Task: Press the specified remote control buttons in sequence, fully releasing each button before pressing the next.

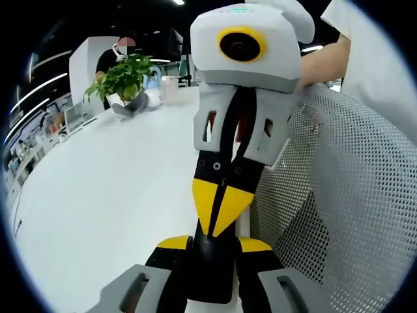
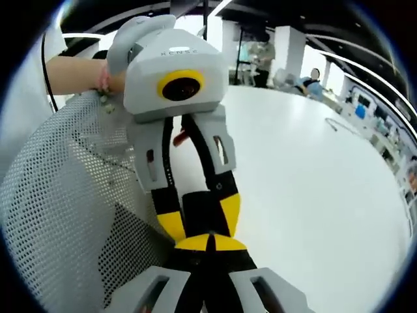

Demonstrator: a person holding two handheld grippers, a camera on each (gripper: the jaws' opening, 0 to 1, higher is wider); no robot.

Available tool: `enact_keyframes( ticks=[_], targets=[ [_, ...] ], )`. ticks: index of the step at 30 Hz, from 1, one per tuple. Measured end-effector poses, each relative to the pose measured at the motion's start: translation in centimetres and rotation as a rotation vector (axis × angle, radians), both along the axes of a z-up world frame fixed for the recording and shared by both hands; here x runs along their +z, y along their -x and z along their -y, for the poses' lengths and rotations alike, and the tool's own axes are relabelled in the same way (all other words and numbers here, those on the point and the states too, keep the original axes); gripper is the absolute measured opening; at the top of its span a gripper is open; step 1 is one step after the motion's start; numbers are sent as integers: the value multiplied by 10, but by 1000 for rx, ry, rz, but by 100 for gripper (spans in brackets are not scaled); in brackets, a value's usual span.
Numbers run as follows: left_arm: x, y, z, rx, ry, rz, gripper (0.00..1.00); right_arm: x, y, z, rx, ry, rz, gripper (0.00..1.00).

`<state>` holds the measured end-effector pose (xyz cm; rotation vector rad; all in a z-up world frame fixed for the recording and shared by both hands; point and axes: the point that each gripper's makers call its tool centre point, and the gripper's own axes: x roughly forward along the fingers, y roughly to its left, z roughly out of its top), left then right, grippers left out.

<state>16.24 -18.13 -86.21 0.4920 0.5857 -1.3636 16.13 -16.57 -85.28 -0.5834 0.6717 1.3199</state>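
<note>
A black remote control stands between the yellow-padded jaws of my left gripper, which is shut on it at the bottom of the left gripper view. My right gripper reaches in from above with its yellow tips together, and they rest on the remote's upper end. In the right gripper view my right gripper is shut at the bottom. Its tip meets the remote, which the left gripper holds from above. The buttons themselves are hidden.
A wide white table lies under both grippers. A grey mesh chair back stands close beside them. A potted plant sits at the table's far end. A person's hand holds the left gripper.
</note>
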Motion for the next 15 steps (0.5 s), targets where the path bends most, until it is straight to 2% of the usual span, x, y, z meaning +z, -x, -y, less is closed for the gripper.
enact_keyframes(
  ticks=[8,15],
  targets=[
    [0,0,0,-5,5,-1,26,-1,-3,12,-41,17,-15,1],
    [0,0,0,-4,5,0,26,0,-5,18,-69,23,-20,10]
  ],
)
